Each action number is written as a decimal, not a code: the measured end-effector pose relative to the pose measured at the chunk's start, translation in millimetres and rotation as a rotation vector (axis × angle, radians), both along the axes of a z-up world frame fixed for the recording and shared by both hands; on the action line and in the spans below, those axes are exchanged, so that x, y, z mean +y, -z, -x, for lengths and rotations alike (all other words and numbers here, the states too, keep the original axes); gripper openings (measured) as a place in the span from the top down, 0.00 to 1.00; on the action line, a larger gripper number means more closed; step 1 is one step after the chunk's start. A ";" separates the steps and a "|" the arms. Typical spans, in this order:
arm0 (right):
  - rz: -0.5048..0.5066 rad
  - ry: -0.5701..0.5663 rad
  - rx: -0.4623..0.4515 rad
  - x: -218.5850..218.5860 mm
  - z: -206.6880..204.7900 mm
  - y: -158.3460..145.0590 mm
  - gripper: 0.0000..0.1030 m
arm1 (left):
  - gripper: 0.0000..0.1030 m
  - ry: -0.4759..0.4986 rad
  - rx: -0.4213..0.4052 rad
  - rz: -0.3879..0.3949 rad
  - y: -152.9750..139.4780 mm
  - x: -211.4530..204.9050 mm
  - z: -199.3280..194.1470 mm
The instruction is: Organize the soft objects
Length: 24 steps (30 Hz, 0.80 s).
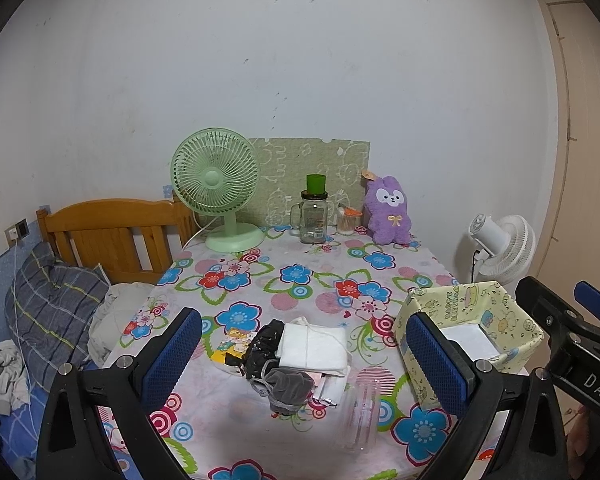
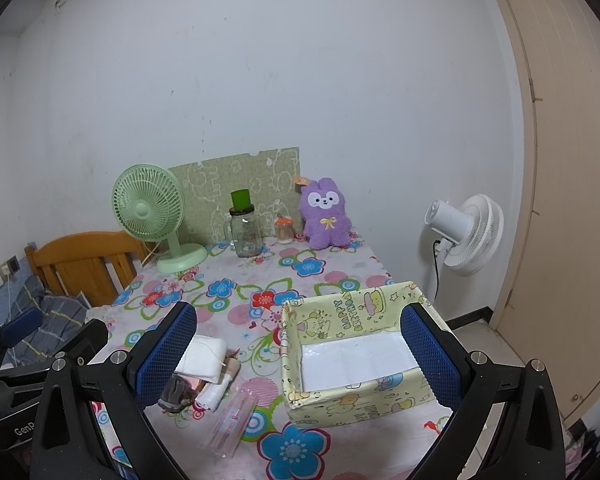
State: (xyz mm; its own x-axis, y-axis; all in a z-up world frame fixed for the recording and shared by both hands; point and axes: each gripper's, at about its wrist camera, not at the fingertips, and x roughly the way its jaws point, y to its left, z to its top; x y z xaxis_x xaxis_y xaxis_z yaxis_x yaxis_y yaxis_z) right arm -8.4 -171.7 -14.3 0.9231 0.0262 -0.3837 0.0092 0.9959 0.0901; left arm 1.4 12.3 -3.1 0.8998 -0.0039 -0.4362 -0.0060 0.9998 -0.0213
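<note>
My left gripper (image 1: pixel 304 360) hangs above the near part of the flowered tablecloth (image 1: pixel 300 276), its blue pads spread wide with nothing between them, and my right gripper (image 2: pixel 300 356) is just as wide apart and empty, framing the yellow box (image 2: pixel 320 400). That box is my landmark: it sits at the near right corner of the table, its long axis running left to right across my right wrist view, open top facing up, a white sheet (image 2: pixel 356 360) lying flat on its floor. Just left of the box lies the heap of soft things — a folded white cloth (image 1: pixel 316 346) with its long axis also left to right, a crumpled black piece (image 1: pixel 262 346) touching its far-left end, and a grey sock (image 1: pixel 286 390) bunched on the near side, its cuff pointing left. Near the box's front left corner a clear plastic packet (image 2: pixel 232 424) lies slanted toward the heap. Well beyond the box, by the wall, a purple plush (image 2: pixel 326 214) sits upright facing me, with a glass jar (image 2: pixel 246 232) and green fan (image 2: pixel 150 208) to its left.
</note>
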 end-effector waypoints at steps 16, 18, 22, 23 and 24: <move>0.002 -0.007 0.010 7.6 -6.0 3.5 0.00 | 0.01 -0.001 0.008 -0.008 8.7 3.0 -9.0; 0.005 -0.011 0.012 10.3 -7.7 4.7 0.00 | 0.03 0.005 0.010 -0.010 10.6 3.1 -9.5; 0.007 -0.018 0.020 16.6 -14.2 8.4 0.02 | 0.04 0.008 0.008 -0.022 15.1 3.7 -9.0; 0.012 -0.019 0.022 18.7 -15.2 9.8 0.04 | 0.05 0.007 0.010 -0.026 16.7 3.8 -9.3; 0.015 -0.020 0.024 20.3 -16.3 11.0 0.04 | 0.06 0.007 0.014 -0.026 18.8 4.1 -10.4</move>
State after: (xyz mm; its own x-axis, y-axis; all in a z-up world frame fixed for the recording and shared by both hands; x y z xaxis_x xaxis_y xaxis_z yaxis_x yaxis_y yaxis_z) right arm 7.8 -151.4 -25.4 0.9131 0.0385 -0.4060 -0.0088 0.9972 0.0747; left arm 11.8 16.4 -21.9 0.8937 0.0012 -0.4487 0.0013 1.0000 0.0051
